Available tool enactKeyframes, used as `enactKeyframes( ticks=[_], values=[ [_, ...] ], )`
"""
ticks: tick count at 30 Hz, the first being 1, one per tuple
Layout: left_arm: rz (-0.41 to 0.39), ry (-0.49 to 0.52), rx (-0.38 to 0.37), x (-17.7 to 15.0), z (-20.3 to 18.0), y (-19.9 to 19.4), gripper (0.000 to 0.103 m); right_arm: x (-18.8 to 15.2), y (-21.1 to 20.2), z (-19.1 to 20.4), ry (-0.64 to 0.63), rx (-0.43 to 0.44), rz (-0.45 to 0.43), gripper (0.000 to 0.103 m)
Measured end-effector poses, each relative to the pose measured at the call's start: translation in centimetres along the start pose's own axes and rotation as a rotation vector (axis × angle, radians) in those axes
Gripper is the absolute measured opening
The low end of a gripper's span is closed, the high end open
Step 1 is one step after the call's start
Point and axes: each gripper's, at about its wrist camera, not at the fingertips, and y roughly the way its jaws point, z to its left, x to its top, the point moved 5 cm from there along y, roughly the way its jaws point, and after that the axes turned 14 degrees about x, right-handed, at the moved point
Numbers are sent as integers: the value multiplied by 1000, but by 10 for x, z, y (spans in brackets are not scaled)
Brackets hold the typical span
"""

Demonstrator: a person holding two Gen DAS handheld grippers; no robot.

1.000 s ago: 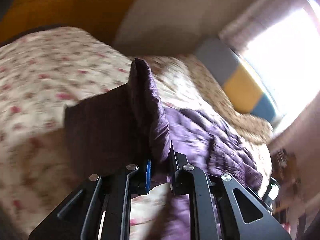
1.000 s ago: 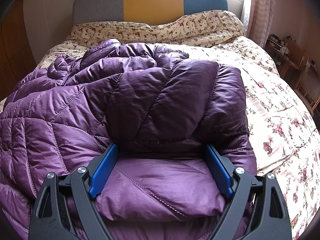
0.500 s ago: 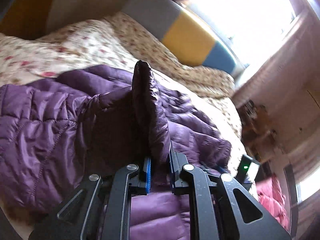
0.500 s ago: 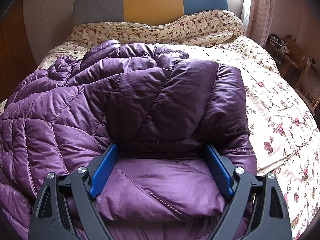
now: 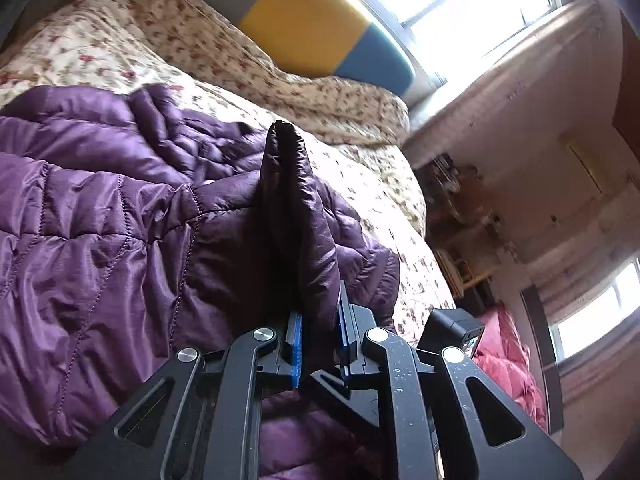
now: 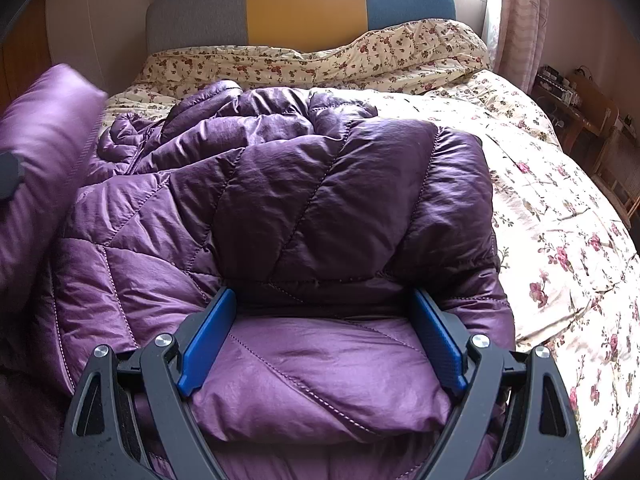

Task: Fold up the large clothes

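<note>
Left wrist view: left gripper pinches a raised fold of the purple quilted jacket lying on the floral bedspread; right gripper straddles a puffy fold, jaws wide.

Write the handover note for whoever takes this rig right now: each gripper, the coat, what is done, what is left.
Left gripper: shut on a fold of the coat, raised.
Right gripper: open wide, astride the coat's near padded edge, apparently not clamping.
Coat: purple, lying on the bed, partly doubled over.
Done: near part folded.
Left: probably lay the raised fold across, release, flatten.
</note>
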Motion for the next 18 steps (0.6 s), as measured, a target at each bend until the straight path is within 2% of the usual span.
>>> enactKeyframes(
  ticks=[2,3,4,6,11,18],
  values=[
    [20,-3,3,0,0,6,15,0,0,0,-1,-1,0,87],
    [30,-8,0,0,3,7,25,0,0,-1,-1,-1,0,87],
    [32,-8,-1,0,4,7,44,0,0,-1,-1,-1,0,87],
    [8,-19,-14,1,7,-2,64,0,0,0,-1,-1,1,87],
    [-45,-48,-5,3,21,-29,65,2,0,2,-2,-2,2,87],
    [-181,-111,212,-4,86,-82,65,3,-4,-2,13,12,-7,85]
  ],
)
